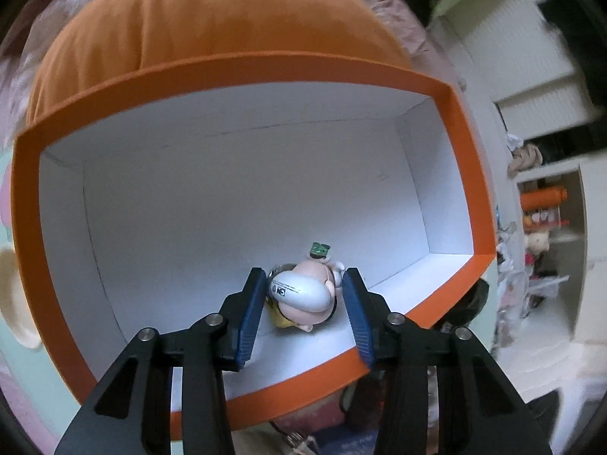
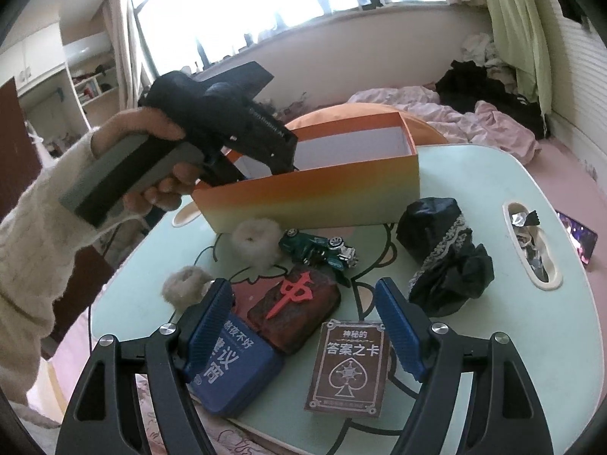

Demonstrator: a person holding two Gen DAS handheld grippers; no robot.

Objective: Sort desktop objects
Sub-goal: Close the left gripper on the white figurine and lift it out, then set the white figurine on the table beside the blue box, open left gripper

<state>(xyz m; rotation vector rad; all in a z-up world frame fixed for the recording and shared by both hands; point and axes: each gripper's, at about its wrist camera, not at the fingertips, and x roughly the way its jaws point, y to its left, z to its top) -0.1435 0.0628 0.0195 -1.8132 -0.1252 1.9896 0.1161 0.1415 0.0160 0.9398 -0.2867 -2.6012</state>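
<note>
A small big-headed figurine (image 1: pixel 303 292) with a key ring lies inside the orange box (image 1: pixel 265 72), low against its white near wall. My left gripper (image 1: pixel 303 273) points down into the box, fingertips either side of the figurine. A thin gap shows at the right pad, so the jaws read as open. In the right wrist view a sleeved hand holds that gripper's body (image 2: pixel 227 125) over the box (image 2: pixel 315 197), its tips hidden behind the wall. My right gripper (image 2: pixel 302 283) stands open and empty above a red-marked dark tile (image 2: pixel 296 303), a blue case (image 2: pixel 231 371) and a brown card deck (image 2: pixel 347 367).
On the pale green table (image 2: pixel 474 360) lie two fluffy rings (image 2: pixel 254 239) (image 2: pixel 182 284), a green toy car (image 2: pixel 318 252) and black lace-trimmed cloth (image 2: pixel 444 258). A slot at the right edge (image 2: pixel 531 242) holds wrappers. An orange cushion (image 1: pixel 212 19) sits behind the box.
</note>
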